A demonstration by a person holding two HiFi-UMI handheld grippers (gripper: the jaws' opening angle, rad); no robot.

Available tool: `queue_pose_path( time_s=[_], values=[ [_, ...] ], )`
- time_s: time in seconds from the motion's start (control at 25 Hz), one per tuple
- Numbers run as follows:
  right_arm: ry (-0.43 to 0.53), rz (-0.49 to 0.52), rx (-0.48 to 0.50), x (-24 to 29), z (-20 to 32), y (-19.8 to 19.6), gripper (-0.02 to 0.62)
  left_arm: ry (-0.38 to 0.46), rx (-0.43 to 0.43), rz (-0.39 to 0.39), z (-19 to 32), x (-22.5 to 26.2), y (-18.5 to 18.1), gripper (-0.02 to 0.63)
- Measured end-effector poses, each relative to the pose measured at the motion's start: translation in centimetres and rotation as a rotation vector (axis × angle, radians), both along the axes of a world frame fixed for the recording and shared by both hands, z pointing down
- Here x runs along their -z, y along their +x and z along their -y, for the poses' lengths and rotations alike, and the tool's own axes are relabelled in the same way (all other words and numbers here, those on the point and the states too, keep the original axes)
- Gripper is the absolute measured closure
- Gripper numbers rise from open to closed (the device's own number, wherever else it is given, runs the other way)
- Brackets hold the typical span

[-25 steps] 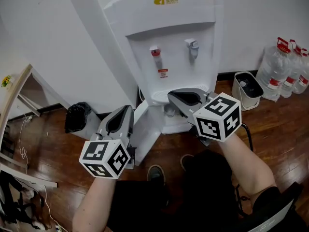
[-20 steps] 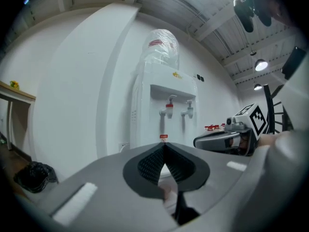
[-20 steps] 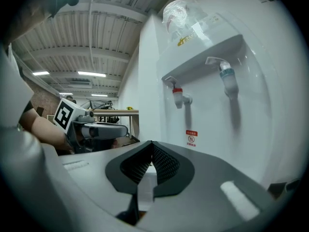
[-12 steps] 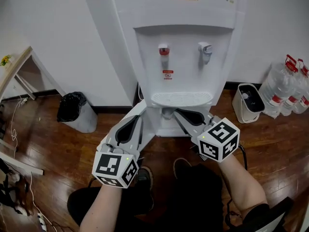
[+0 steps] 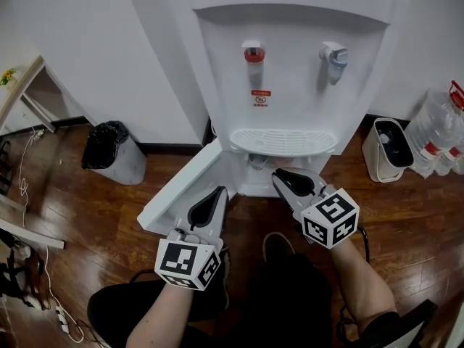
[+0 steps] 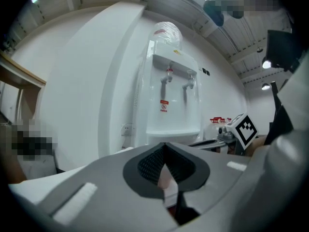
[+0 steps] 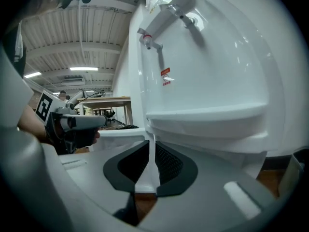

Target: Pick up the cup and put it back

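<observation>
Broadly, the white dispenser (image 5: pixel 290 64) fills the view ahead of me. Its lower door (image 5: pixel 177 191) is swung open toward my left over the wood floor (image 5: pixel 87 216), and the drip tray (image 5: pixel 284 142) juts out above the open compartment. My left fingers (image 6: pixel 149 166) hang beside that door with their tips together and nothing in them. My right fingers (image 7: pixel 169 163) have just been opening and stand a narrow slit apart, empty, aimed in under the tray. The cup (image 5: pixel 254 159), as far as I can tell, is the small greyish shape just under the tray, inside the compartment and untouched, though it is too small to be sure. I judge the main risk to be that slit: it looks too narrow to take the cup's wall, so it would shove the cup deeper or tip it. The tray's overhang sits close above, so a lift could knock the cup or my fingers against it. A thin cup could also buckle under a hard squeeze.
</observation>
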State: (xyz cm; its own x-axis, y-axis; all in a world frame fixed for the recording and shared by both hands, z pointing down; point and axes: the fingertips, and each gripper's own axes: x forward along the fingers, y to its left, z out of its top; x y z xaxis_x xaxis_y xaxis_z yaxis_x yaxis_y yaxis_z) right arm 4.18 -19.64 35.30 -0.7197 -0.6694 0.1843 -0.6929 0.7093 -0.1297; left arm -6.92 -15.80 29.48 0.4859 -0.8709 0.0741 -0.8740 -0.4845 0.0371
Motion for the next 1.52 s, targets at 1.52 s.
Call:
queue_pose_path(
  time_s=[1.52],
  values=[
    [-0.023, 0.012, -0.150, -14.6, 3.7, 0.6, 0.378, -0.134, 0.029, 0.081, 4.8, -14.3, 3.0, 0.503]
  ],
)
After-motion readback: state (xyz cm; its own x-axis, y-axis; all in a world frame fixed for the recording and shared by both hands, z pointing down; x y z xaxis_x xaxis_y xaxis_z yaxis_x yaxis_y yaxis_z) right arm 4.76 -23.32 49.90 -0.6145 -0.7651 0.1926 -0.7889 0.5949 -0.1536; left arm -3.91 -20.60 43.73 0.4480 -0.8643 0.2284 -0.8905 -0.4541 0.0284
